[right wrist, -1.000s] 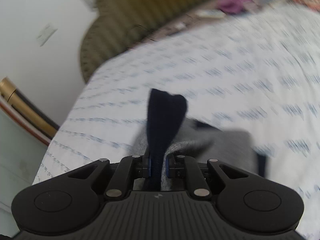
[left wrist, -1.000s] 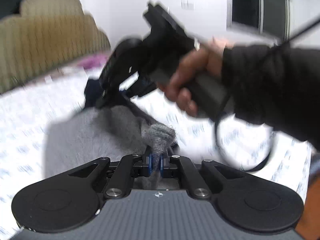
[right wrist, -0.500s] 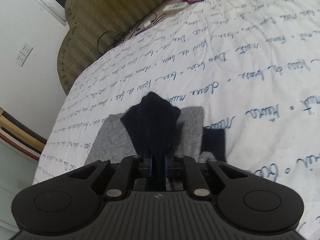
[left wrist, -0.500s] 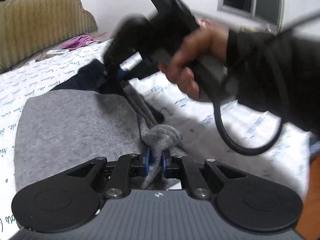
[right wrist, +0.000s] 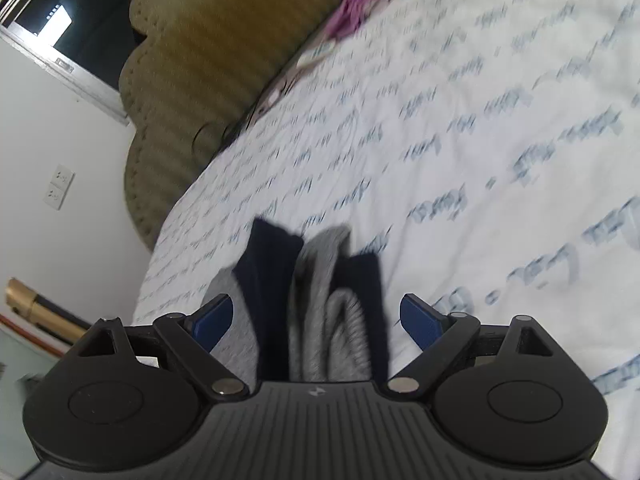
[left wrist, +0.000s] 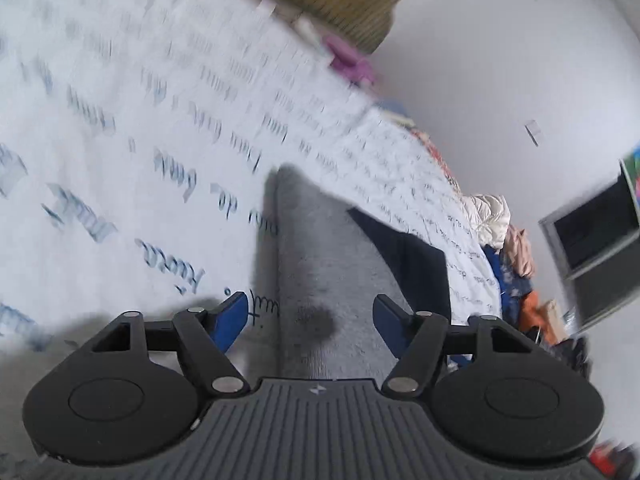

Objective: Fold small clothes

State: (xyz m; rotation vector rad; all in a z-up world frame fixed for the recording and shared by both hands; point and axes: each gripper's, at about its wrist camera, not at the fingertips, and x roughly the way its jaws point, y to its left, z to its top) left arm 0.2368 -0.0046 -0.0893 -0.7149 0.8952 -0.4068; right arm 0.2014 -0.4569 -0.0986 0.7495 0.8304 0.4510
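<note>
Through my left wrist camera the grey garment (left wrist: 320, 264) lies flat on the bed (left wrist: 120, 128), a long soft knit strip running from between my fingers up toward 12 o'clock. A darker smudge sits on it near the bottom, probably a shadow, though the blur keeps me from being sure. A navy part (left wrist: 408, 256) shows along its edge at 2 o'clock. My left claw (left wrist: 308, 316) stands apart, its jaws having just been opening; the grey cloth lies between the blue pads (left wrist: 230, 316) but neither presses on it.

Through my right wrist camera the same garment (right wrist: 320, 300) looks bunched: grey folds in the middle with navy bands (right wrist: 268, 280) on both sides. My right claw (right wrist: 316, 316) is wide apart too, jaws just opened, the cloth lying between the pads untouched.

The bedsheet is white with rows of blue cursive writing (left wrist: 176, 184); the motion blur leaves none of it readable to me.

For room: in the right view the sheet is open from 12 round to 4 o'clock. The bed's edge runs from 9 toward 11 o'clock, close beside the garment. The olive padded headboard (right wrist: 208, 64) stands at 11 o'clock, with a purple cloth (right wrist: 352, 12) near it at 1 o'clock. In the left view the bed's other edge falls away at 3 o'clock, where a pile of clothes (left wrist: 508, 240) sits against the wall.
</note>
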